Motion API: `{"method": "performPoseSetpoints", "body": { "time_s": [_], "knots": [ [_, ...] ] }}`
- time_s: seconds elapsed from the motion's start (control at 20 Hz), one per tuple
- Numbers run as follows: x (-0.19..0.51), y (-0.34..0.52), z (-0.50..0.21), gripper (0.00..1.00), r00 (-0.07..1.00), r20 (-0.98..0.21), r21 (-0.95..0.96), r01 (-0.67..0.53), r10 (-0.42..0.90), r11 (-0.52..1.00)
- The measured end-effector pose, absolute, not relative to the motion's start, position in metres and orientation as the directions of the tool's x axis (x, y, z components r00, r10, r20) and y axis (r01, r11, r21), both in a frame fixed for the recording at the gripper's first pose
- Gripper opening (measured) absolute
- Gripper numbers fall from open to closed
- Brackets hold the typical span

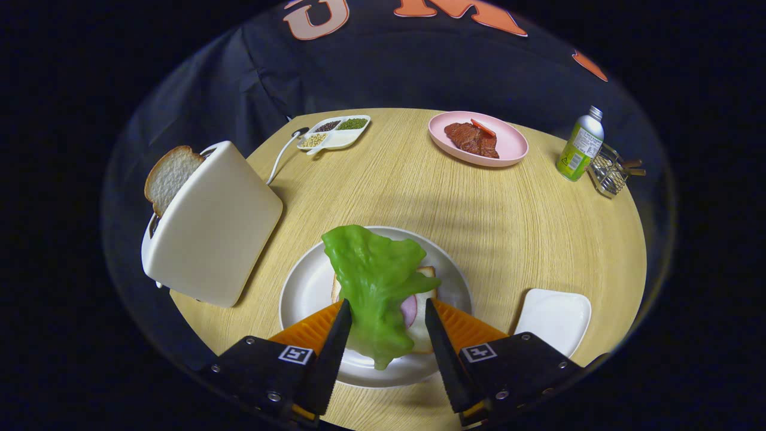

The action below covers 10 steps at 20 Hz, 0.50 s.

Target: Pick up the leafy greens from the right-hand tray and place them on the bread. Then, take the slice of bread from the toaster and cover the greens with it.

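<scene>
Hovering low over the round wooden table point(419, 197), the gripper point(386, 320) had its two fingers spread apart, the left one touching the edge of the leafy greens point(374, 281) and the right one clear of them, so nothing was clamped. The greens lay draped over the bread point(426, 311) on the white plate point(305, 287), between the fingers and just ahead of them, with something pink peeking from under the leaf. The small white tray point(556, 317) to the right sat bare.

The leaf looked soft, floppy and very light, likely to sag or slide if nudged; I would have let it lie. The slice of bread point(170, 176) stood up out of the toaster point(209, 224) to the left. It seemed light and squashy, best taken by its exposed upper crust with a gentle pinch across the flat faces.

Beyond sat a pink plate point(508, 143) of meat, a divided dish point(335, 133) of grains, a small wire basket point(609, 172) and a green bottle point(579, 149) whose label was too small to read.
</scene>
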<state>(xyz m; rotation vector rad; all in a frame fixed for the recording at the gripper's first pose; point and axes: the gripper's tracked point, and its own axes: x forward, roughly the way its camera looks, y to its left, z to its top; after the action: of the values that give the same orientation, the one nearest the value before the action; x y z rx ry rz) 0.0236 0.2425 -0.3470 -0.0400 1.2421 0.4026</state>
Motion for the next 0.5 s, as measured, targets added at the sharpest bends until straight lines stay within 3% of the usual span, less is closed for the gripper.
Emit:
{"method": "performPoseSetpoints", "body": {
  "time_s": [0.2,0.5],
  "knots": [
    [0.038,0.234,-0.335,0.81,0.315,-0.921,0.129,-0.304,0.227,0.944],
    [0.051,0.26,-0.281,0.87,0.361,-0.891,0.157,-0.322,0.275,0.934]
  ]
}}
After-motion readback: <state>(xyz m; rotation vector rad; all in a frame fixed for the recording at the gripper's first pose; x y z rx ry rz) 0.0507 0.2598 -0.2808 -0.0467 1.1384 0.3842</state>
